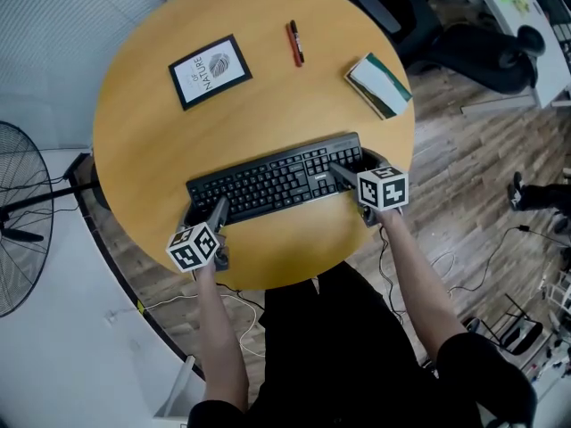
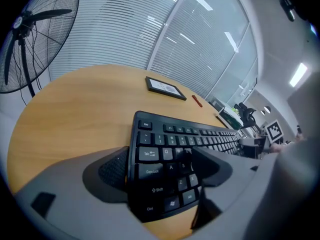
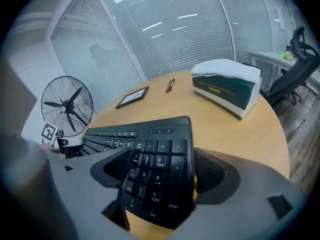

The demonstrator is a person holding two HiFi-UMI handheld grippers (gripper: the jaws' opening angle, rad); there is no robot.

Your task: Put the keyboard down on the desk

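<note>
A black keyboard (image 1: pixel 277 178) lies lengthwise across the near part of the round wooden desk (image 1: pixel 268 114). My left gripper (image 1: pixel 217 210) is shut on its left end, with one jaw over the Caps Lock and Shift keys (image 2: pixel 165 174) and the other under the edge. My right gripper (image 1: pixel 343 175) is shut on its right end, across the number pad (image 3: pixel 157 169). The keyboard sits very low over the wood. I cannot tell whether it touches the desk.
A black-framed picture (image 1: pixel 210 70) lies at the desk's far left, a red pen (image 1: pixel 295 43) at the far middle, and a white-and-green box (image 1: pixel 380 84) at the far right. A standing fan (image 1: pixel 18 221) is left of the desk and an office chair (image 1: pixel 464 34) beyond it.
</note>
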